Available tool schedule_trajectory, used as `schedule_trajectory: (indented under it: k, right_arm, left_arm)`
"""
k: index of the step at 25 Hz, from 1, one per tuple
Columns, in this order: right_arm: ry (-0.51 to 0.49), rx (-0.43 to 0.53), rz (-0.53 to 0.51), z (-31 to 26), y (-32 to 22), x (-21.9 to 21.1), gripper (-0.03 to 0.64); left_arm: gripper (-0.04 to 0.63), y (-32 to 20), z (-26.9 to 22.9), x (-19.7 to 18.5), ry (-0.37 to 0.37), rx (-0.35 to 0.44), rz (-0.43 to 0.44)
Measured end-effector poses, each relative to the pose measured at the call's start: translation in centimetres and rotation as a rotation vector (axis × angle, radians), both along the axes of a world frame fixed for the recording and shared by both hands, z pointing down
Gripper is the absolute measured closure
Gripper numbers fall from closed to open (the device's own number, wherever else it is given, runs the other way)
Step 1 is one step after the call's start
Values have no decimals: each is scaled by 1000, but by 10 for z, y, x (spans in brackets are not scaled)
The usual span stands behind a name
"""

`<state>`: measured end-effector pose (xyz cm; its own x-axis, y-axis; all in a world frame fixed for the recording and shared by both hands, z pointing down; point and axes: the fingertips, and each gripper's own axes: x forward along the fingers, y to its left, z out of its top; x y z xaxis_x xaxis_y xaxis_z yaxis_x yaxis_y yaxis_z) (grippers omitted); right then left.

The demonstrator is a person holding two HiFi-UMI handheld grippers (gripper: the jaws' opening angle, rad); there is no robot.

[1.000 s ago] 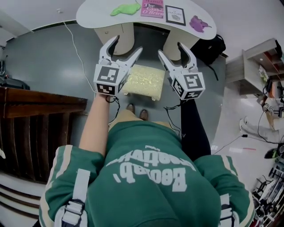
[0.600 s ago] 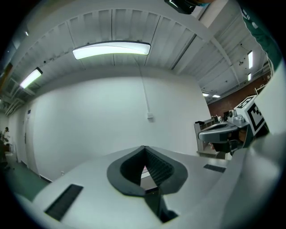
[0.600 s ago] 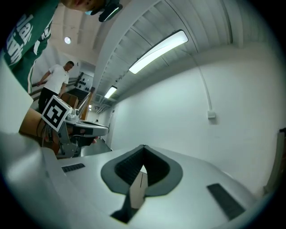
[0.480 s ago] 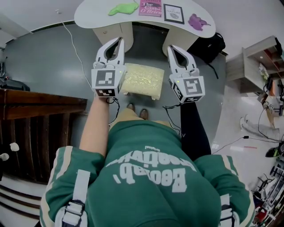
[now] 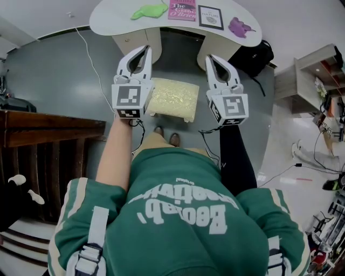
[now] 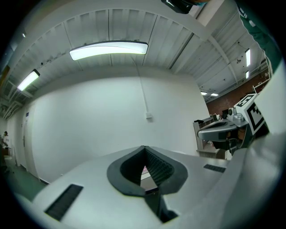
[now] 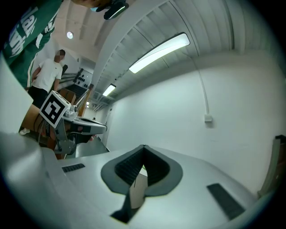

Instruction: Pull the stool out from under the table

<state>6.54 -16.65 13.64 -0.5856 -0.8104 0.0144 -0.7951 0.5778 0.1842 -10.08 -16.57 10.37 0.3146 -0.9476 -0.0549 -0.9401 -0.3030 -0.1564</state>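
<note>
The stool point(image 5: 173, 97), a low one with a cream cushion, stands on the grey floor just in front of the white table's point(image 5: 113, 21) two pedestal legs. In the head view both grippers hang above the floor on either side of it, pointing toward the table. My left gripper point(image 5: 146, 49) is shut and empty over the stool's left edge. My right gripper point(image 5: 210, 57) is shut and empty over its right edge. The left gripper view shows my left gripper point(image 6: 144, 147) closed against a white wall. In the right gripper view, my right gripper point(image 7: 143, 147) is likewise closed with nothing in it.
On the table lie two books point(image 5: 186, 9), a green thing point(image 5: 148, 11) and a purple thing point(image 5: 240, 27). A dark wooden counter point(image 5: 48, 129) runs along the left. A black bag point(image 5: 257, 58) and a shelf unit point(image 5: 312, 81) stand at the right. A cable point(image 5: 94, 59) crosses the floor.
Both grippers stood open a second ago and are now shut on nothing. They have barely moved. A black-and-white shape has come into the lower left of the head view.
</note>
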Motion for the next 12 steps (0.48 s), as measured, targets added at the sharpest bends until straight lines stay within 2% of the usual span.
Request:
schedule_trajectory:
  k: [12]
  right_arm:
    - [-8,-4,0,1,-3,4,611]
  left_arm:
    - [581,-2,-8,4,-20,29,0]
